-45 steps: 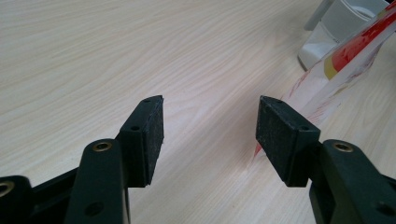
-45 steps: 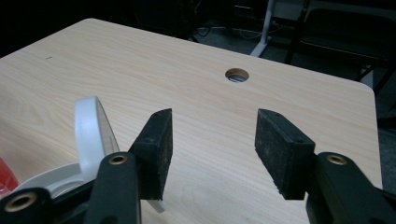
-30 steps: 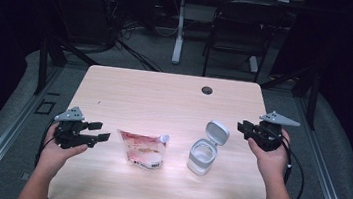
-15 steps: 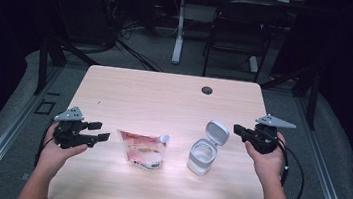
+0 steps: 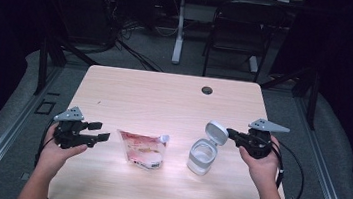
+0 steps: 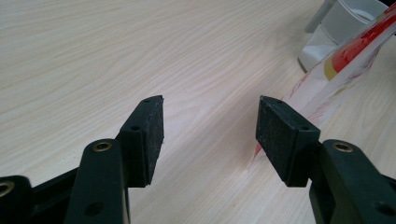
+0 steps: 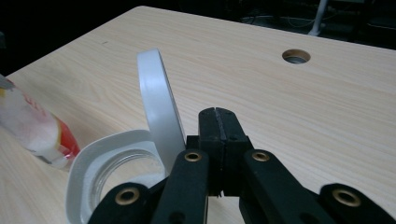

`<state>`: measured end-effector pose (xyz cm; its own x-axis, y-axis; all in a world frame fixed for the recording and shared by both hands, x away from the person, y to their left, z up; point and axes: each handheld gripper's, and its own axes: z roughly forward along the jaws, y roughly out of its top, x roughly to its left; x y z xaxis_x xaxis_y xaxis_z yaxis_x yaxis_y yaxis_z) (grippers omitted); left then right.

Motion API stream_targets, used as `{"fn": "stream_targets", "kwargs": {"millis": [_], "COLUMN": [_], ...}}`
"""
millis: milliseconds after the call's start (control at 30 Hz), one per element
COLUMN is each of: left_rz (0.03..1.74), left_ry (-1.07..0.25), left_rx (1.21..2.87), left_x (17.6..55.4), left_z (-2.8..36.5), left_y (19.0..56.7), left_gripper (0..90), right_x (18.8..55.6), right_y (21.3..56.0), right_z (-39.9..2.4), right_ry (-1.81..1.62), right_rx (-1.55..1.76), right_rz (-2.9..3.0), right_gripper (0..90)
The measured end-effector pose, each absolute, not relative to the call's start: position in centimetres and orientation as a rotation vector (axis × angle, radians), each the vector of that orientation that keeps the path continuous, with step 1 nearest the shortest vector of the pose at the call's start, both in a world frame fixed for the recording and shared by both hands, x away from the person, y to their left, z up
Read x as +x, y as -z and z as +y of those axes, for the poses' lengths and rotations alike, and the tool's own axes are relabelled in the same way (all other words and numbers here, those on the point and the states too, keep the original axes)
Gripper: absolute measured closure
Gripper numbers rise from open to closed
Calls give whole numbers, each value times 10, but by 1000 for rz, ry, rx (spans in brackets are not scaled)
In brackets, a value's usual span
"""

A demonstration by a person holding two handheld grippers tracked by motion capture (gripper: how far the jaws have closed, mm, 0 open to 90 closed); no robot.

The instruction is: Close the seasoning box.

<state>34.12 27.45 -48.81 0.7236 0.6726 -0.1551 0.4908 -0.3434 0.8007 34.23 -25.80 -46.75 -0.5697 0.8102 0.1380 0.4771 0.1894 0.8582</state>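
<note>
The pouch [image 5: 142,148] lies flat on the table [image 5: 165,93], between the 2 grippers, just past the tips of the left gripper [image 5: 94,134] and a bit to its right. It is red and clear, with a small white spout at 1 corner. The white jar [image 5: 202,157] stands next to it, on the side nearer the right gripper [image 5: 231,133]. Its round lid [image 5: 216,132] is flipped up and stands open, right beside the tips of the right gripper.

The left gripper is wide open with nothing in it. The right gripper has just been closing and is now squeezed tight, with nothing between its jaws.

What could go wrong? The right gripper sits so near the lid that a small bump could flip it down or tip the jar over. The pouch looks soft and slippery, so it could slide away or squirt if the left gripper pinches it too hard.
</note>
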Motion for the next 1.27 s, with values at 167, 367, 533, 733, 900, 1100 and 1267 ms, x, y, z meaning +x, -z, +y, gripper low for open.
{"fn": "stream_targets", "kwargs": {"millis": [167, 367, 533, 733, 900, 1100, 1267], "left_rz": [883, 883, 883, 885, 886, 893, 898], "left_ry": [-255, -256, -258, -255, -259, -260, -262], "left_rx": [2013, 2014, 2012, 2013, 2013, 2016, 2009], "left_x": [341, 341, 341, 341, 341, 342, 343], "left_z": [275, 275, 275, 276, 277, 278, 278], "left_y": [488, 488, 488, 488, 489, 490, 490], "left_gripper": [424, 424, 424, 424, 423, 423, 423], "right_x": [337, 330, 324, 318, 309, 299, 295], "right_y": [465, 466, 467, 472, 479, 489, 499], "right_z": [-252, -244, -240, -240, -246, -253, -256], "right_ry": [-1340, -1361, -1358, -1357, -1348, -1330, -1309], "right_rx": [1179, 1144, 1123, 1123, 1138, 1172, 1211], "right_rz": [2140, 2151, 2160, 2140, 2122, 2096, 2046], "right_gripper": [900, 900, 900, 900, 900, 841, 673]}}
